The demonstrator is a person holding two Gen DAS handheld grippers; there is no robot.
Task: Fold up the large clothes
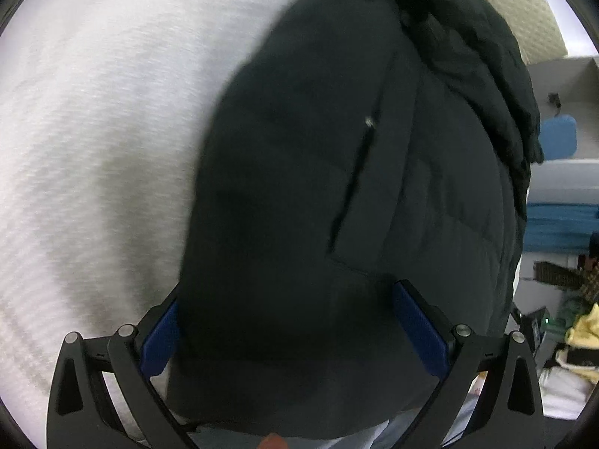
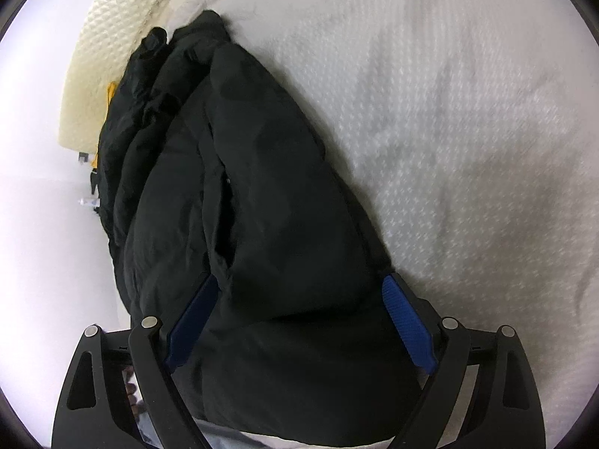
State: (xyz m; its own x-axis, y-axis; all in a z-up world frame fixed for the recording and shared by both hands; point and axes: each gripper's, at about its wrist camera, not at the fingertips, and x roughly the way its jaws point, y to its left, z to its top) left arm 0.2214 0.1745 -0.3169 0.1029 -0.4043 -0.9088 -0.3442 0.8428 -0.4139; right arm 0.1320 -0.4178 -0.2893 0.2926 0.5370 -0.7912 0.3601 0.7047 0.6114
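In the left wrist view, the left tongs (image 1: 288, 321) stand wide apart, their blue ribbed pads (image 1: 419, 331) flanking the near end of a bulky black padded jacket (image 1: 318, 187); the fabric fills the gap between them and seems to touch both pads, but whether they squeeze it I cannot tell. The jacket lies on a bed with a white textured cover (image 1: 93, 149), which spreads to its left. A dark zip slit (image 1: 353, 183) runs along the jacket's middle. To the far right lie a blue cushion-like object (image 1: 559, 136), teal cloth (image 1: 561, 224) and yellow cloth (image 1: 584, 329).

In the right wrist view, the right tongs (image 2: 299, 318) are likewise spread wide, the jacket's near fold bulging between the blue pads. The jacket stretches away in a rumpled heap toward the upper left, white cover to its right, a cream quilted pillow (image 2: 112, 37) beyond its far end
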